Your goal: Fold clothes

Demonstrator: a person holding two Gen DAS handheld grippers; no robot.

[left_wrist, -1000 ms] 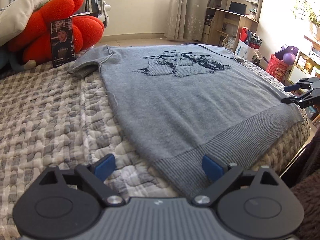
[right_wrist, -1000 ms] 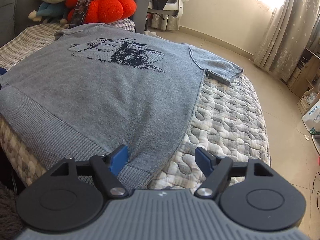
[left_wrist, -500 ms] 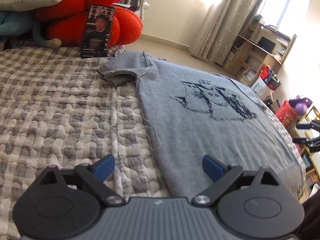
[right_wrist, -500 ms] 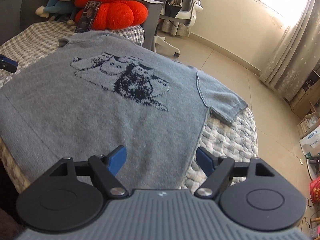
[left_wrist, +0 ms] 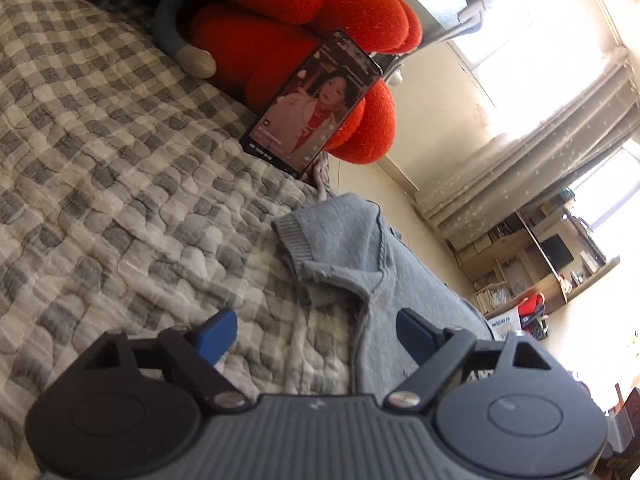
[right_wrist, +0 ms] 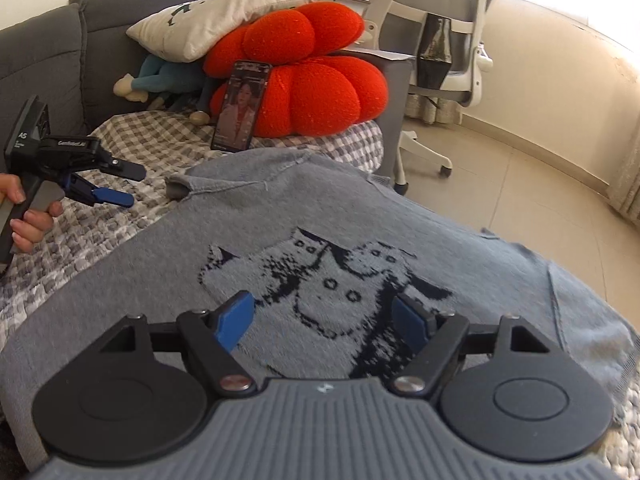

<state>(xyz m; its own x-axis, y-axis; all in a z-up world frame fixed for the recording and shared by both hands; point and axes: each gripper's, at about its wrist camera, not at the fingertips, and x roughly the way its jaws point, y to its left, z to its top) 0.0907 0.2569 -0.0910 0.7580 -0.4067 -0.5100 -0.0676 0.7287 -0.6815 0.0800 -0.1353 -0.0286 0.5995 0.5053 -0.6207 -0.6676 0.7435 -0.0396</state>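
Note:
A grey short-sleeved knit sweater [right_wrist: 320,216] with a dark cat picture lies flat, face up, on the checked quilt [left_wrist: 100,168]. My left gripper [left_wrist: 316,330] is open and empty, low over the quilt just short of the sweater's rumpled left sleeve [left_wrist: 332,240]; it also shows in the right wrist view [right_wrist: 120,184], left of that sleeve. My right gripper [right_wrist: 324,316] is open and empty, above the cat picture [right_wrist: 320,284] on the chest. The other sleeve [right_wrist: 580,300] lies flat at the right.
A red flower cushion [right_wrist: 304,72] with a phone [right_wrist: 240,104] leaning on it stands at the bed's head, with a white pillow [right_wrist: 220,16] and a plush toy [right_wrist: 160,80]. An office chair [right_wrist: 436,40] stands beside the bed. Shelves [left_wrist: 540,256] and curtains line the wall.
Both grippers moved up the sweater from its hem: the left to the left sleeve near the cushion, the right over the chest picture. Both stayed open.

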